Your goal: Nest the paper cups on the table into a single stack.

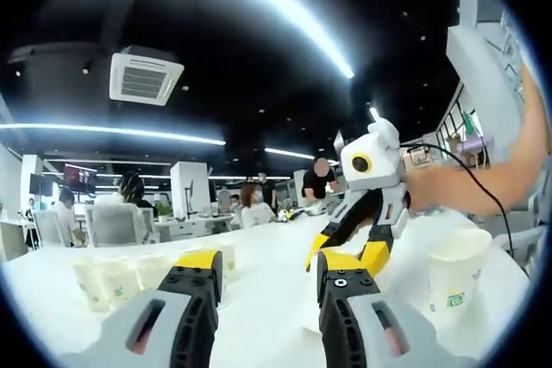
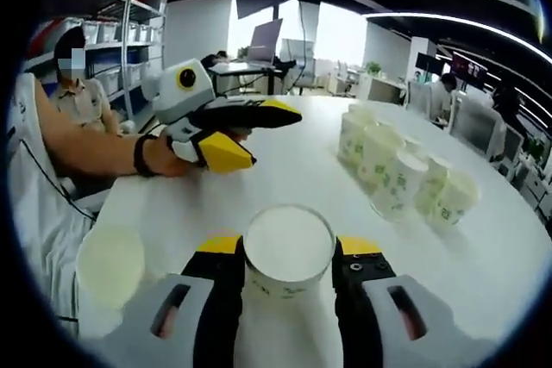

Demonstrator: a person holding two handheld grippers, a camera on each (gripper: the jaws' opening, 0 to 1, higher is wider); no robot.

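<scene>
A white paper cup (image 2: 289,243) with green print stands on the white table (image 2: 285,170) between my right gripper's (image 2: 289,258) jaws. Both jaws touch its rim, so the gripper is shut on it. My left gripper (image 1: 269,269) is open above the table with nothing between its jaws. In the right gripper view it appears as the left gripper (image 2: 274,138), held in a hand with its jaws spread. Several cups (image 2: 397,170) cluster at the right of that view, and the same cluster of cups (image 1: 112,280) sits at the left of the left gripper view. A single cup (image 1: 457,271) stands apart.
The lone cup (image 2: 110,265) sits near the table edge beside the person's arm (image 2: 86,148). The right gripper (image 1: 349,232) hovers ahead in the left gripper view. Behind the table are office desks, chairs and seated people.
</scene>
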